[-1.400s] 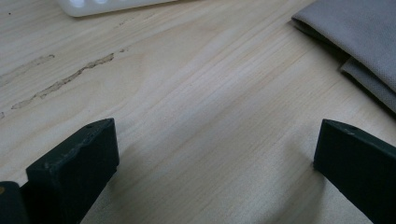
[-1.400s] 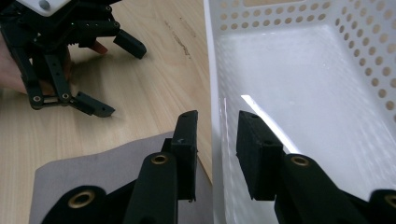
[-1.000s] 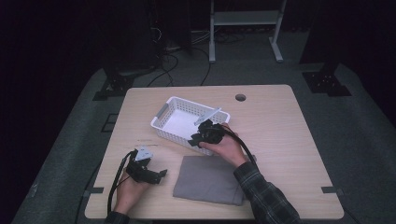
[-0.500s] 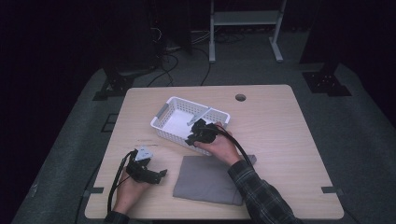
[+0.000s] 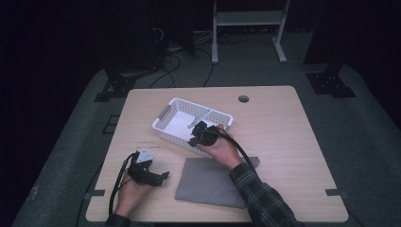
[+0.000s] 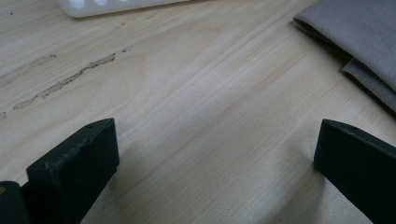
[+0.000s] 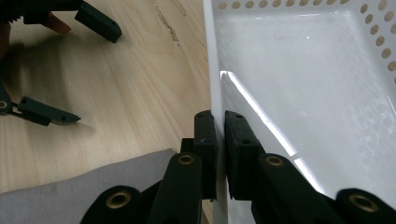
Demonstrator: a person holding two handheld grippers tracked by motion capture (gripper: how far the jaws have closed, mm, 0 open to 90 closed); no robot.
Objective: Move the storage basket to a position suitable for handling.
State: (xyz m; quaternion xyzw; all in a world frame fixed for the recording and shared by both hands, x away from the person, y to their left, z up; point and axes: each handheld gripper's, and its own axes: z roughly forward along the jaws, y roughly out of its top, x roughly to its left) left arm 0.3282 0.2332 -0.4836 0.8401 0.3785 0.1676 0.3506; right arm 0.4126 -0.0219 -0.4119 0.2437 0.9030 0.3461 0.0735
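The left gripper (image 5: 158,177) rests gaping and empty beside the folded grey cloth (image 5: 213,182). The right gripper (image 7: 220,135) has just pinched the white basket's (image 5: 176,126) near wall mid-table, so shifting the basket likely follows, demanding a firm hold.

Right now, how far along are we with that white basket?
Done: the right tongs have just closed, pinching the near wall of the white basket between their jaws. In hand: that grip. The basket looks empty and sits on the table beside the folded grey cloth. The left tongs rest open on the wood, holding nothing. Left: probably moving the basket; the cloth lies untouched.
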